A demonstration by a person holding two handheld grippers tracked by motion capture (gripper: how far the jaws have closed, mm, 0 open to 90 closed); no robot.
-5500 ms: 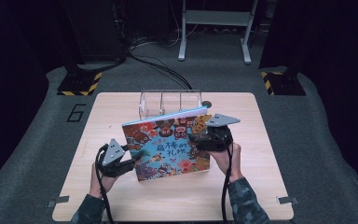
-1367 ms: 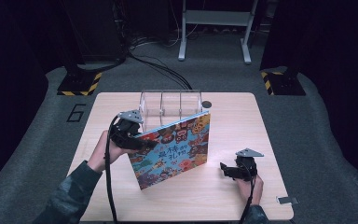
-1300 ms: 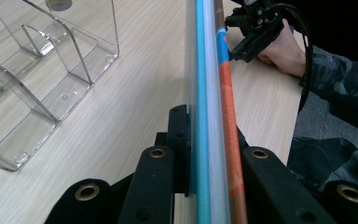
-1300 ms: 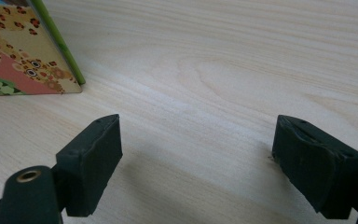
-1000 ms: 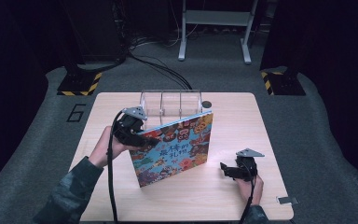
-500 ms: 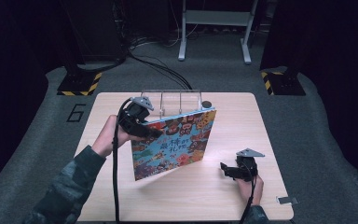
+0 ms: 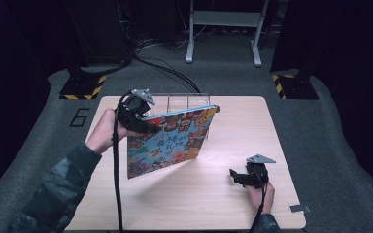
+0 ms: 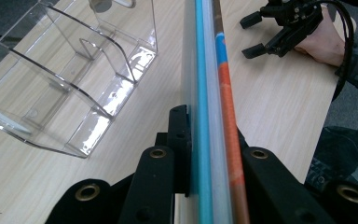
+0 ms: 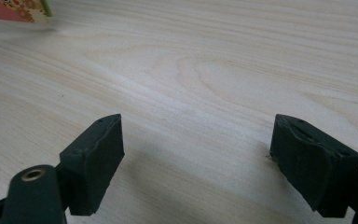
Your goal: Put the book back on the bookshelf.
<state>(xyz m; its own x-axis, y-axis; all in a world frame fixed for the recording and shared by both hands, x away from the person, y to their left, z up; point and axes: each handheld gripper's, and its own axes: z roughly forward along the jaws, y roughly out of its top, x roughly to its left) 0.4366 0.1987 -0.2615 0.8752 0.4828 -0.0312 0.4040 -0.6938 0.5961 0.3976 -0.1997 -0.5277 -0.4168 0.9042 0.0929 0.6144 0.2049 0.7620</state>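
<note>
A colourful picture book (image 7: pixel 172 141) stands tilted above the middle of the wooden table (image 7: pixel 233 121), lifted by its upper left edge. My left gripper (image 7: pixel 143 124) is shut on that edge; in the left gripper view the book's blue and orange edge (image 8: pixel 214 107) runs straight up between the jaws. A clear acrylic rack (image 7: pixel 175 100) with dividers stands just behind the book, and its compartments (image 8: pixel 70 79) lie to the left of the book's edge. My right gripper (image 7: pixel 235 175) rests low at the table's right front, open, with bare wood between its fingers (image 9: pixel 95 161).
A corner of the book (image 9: pixel 16 9) peeks in at the top left of the right gripper view. Black cables (image 7: pixel 170 73) and a metal stand (image 7: pixel 223 29) lie on the grey floor beyond the table. Yellow-black striped feet (image 7: pixel 82 90) flank the far corners.
My left gripper has raised the book by its edge, tipping it more upright and drawing it a little toward the rack. The right gripper, which let go earlier, has stayed still at the right front.
</note>
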